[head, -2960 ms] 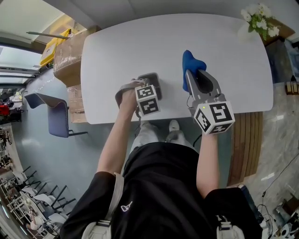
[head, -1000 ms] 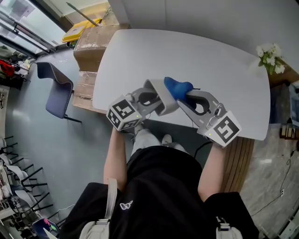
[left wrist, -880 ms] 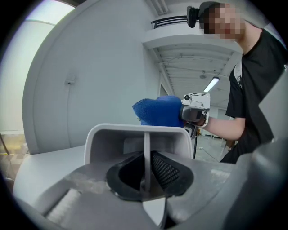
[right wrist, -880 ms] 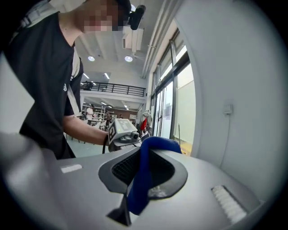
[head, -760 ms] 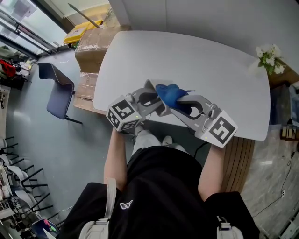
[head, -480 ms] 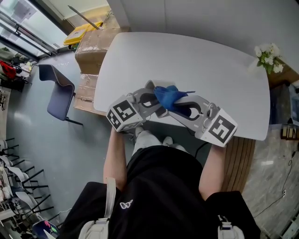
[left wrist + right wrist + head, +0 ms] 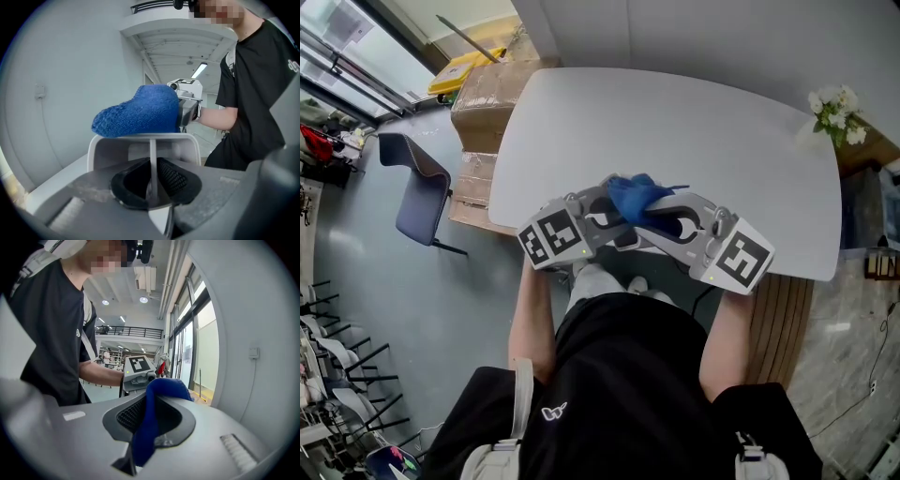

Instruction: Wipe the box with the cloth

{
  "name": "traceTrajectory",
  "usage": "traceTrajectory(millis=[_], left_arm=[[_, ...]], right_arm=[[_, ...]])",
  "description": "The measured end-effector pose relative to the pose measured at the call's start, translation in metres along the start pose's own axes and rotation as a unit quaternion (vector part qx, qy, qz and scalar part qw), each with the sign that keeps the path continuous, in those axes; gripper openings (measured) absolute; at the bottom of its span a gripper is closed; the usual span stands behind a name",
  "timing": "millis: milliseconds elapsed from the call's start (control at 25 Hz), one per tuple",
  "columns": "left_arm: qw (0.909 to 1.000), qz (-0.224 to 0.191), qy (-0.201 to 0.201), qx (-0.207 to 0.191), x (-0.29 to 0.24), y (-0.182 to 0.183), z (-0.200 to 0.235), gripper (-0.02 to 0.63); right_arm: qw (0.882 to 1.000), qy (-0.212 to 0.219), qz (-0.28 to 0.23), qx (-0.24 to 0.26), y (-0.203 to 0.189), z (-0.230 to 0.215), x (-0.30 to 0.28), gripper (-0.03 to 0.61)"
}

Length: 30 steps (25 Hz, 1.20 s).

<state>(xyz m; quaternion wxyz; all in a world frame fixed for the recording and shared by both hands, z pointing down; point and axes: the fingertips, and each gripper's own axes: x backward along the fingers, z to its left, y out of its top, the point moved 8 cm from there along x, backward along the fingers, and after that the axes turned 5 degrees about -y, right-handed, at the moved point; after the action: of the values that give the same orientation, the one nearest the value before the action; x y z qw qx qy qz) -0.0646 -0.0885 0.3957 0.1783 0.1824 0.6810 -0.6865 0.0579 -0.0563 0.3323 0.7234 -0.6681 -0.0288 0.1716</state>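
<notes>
Box [image 7: 108, 152] wall pinched in the left gripper [image 7: 151, 182]; right gripper [image 7: 143, 427] clamps the blue cloth [image 7: 140, 115], resting on the box's top rim.

White table [image 7: 675, 122], grey floor [image 7: 384, 309], blue chair [image 7: 417, 190]

Open tabletop [image 7: 675, 122] beyond box [image 7: 108, 151]; flowers [image 7: 832, 101] far-right.

Overhead and two close-ups, sharing cloth [image 7: 634, 195]
</notes>
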Motion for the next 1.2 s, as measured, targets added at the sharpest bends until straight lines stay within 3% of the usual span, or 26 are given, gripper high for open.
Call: traceTrajectory(millis=[400, 760, 1040, 1200], left_arm=[[0.9983, 0.006, -0.055, -0.019, -0.004, 0.005, -0.020, 0.052], [0.9922, -0.033, -0.119, -0.019, 0.000, 0.011, -0.035, 0.055], [0.9828, -0.092, -0.157, -0.028, 0.009, 0.022, -0.045, 0.054], [0.9763, -0.139, -0.165, 0.007, 0.014, 0.032, -0.052, 0.054]], right_arm=[[1.000, -0.011, -0.003, -0.001, 0.003, 0.001, 0.000, 0.052], [0.999, 0.004, -0.018, -0.028, 0.004, -0.015, 0.006, 0.052], [0.991, 0.022, -0.101, -0.080, -0.004, -0.029, 0.021, 0.052], [0.980, 0.036, -0.160, -0.117, -0.009, -0.036, 0.028, 0.052]])
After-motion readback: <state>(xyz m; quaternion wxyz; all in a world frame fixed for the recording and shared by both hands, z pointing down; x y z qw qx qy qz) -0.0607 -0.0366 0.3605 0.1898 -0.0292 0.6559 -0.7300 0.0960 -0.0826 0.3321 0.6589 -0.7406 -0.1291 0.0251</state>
